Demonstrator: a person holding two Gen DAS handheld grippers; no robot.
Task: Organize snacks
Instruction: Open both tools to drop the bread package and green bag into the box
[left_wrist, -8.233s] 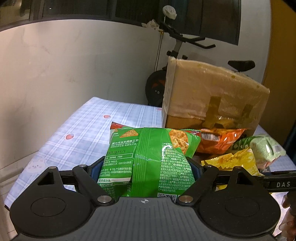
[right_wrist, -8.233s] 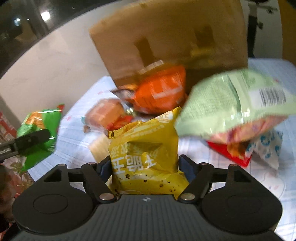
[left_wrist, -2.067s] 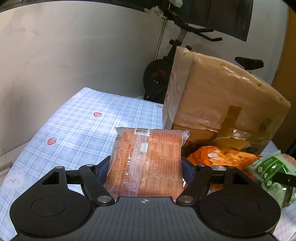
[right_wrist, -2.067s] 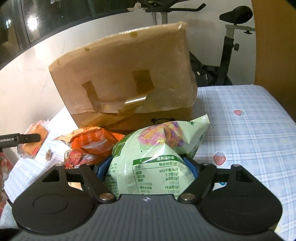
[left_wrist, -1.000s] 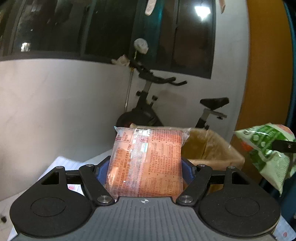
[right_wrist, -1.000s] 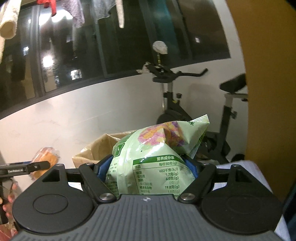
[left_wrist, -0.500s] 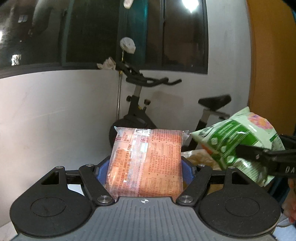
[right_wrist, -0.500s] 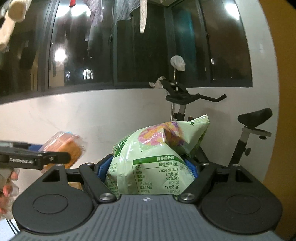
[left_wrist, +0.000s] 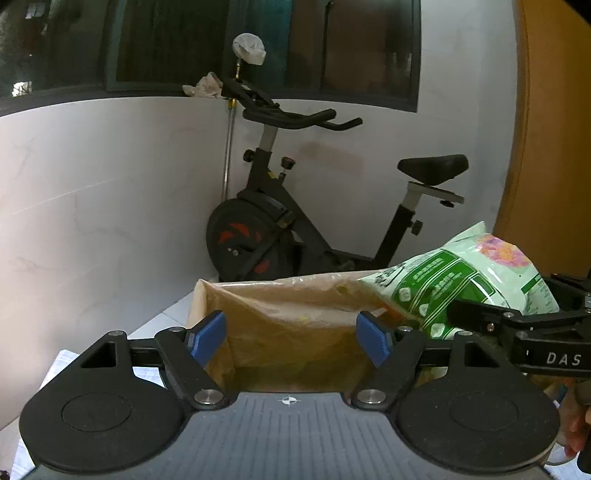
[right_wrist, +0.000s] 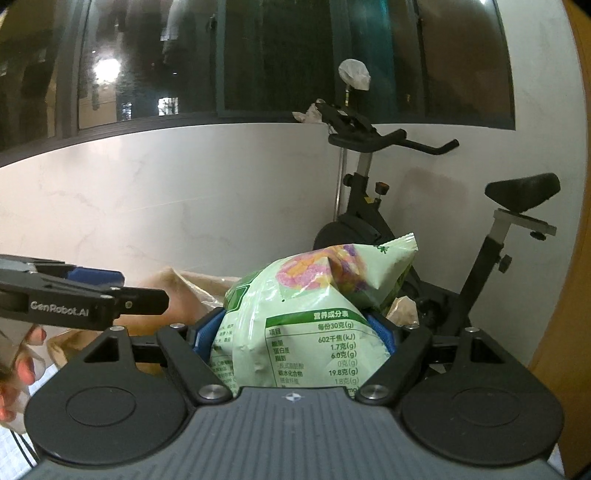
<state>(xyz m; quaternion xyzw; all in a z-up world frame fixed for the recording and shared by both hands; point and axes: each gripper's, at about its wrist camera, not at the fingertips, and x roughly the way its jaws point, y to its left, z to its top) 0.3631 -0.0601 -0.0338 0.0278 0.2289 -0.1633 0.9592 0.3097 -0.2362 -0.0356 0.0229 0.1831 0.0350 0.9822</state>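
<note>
Left gripper (left_wrist: 291, 338), jaws opening, blue pads (left_wrist: 207, 335) spread with nothing between, poised over open cardboard box (left_wrist: 295, 328) with crinkled brown lining, right gripper (right_wrist: 293, 338) pinching puffy pale-green glossy snack bag (right_wrist: 314, 317) above box rim, exercise bike (left_wrist: 280, 221) behind.

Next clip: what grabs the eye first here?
The pale green snack bag, gripped in the right gripper at centre of its own view. Beyond it, the open cardboard box sits below the empty left gripper, with a black exercise bike against the white wall.
</note>
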